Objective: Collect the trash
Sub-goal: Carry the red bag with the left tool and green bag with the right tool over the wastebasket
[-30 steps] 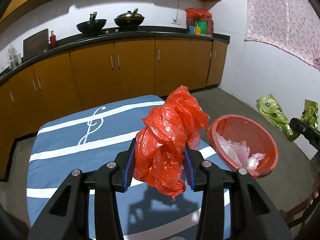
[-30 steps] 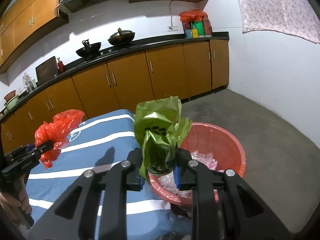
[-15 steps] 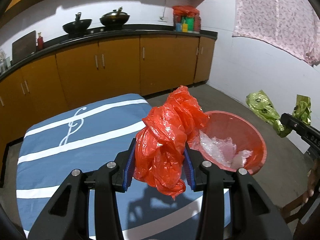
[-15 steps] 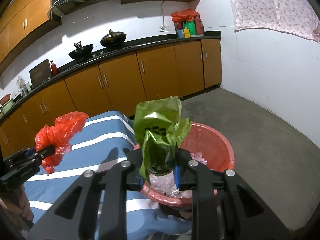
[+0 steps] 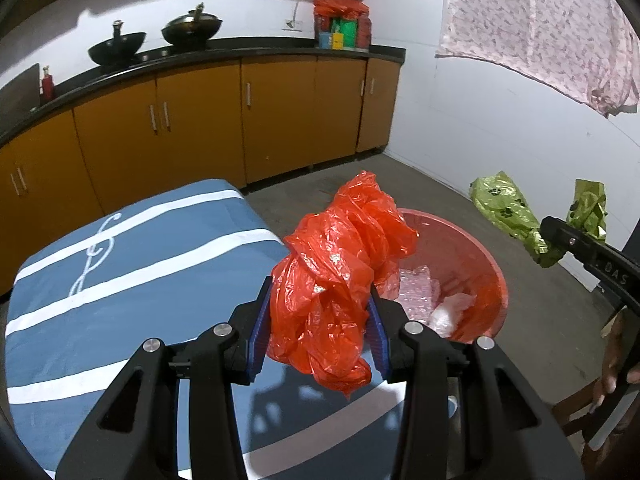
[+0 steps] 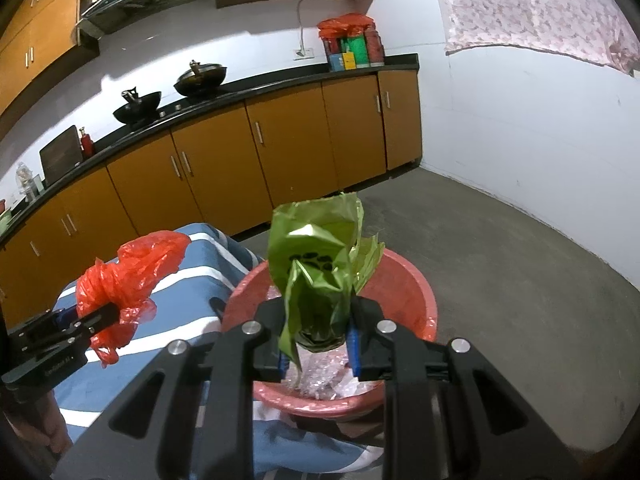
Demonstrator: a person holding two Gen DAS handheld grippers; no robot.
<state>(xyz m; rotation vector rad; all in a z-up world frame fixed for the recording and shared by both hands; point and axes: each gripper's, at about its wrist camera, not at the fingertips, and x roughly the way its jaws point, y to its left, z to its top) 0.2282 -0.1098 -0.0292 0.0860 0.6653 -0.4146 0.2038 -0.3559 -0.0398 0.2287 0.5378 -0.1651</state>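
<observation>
My left gripper point(image 5: 318, 334) is shut on a crumpled red plastic bag point(image 5: 340, 264) and holds it in the air at the left rim of a red basin point(image 5: 486, 268). The basin holds clear plastic wrap point(image 5: 420, 292). My right gripper point(image 6: 318, 354) is shut on a green plastic bag with paw prints point(image 6: 320, 260) and holds it over the red basin point(image 6: 404, 280). The green bag also shows at the right of the left wrist view point(image 5: 508, 210). The red bag also shows at the left of the right wrist view point(image 6: 124, 276).
A table with a blue cloth with white stripes point(image 5: 120, 264) lies left of the basin. Orange kitchen cabinets point(image 5: 240, 120) under a black counter with two woks point(image 5: 192, 30) run along the back wall. A grey floor point(image 6: 500, 260) and white wall are to the right.
Both grippers have moved right with their bags, toward the red basin. The red bag now hangs at the basin's left rim and the green bag is over the basin.
</observation>
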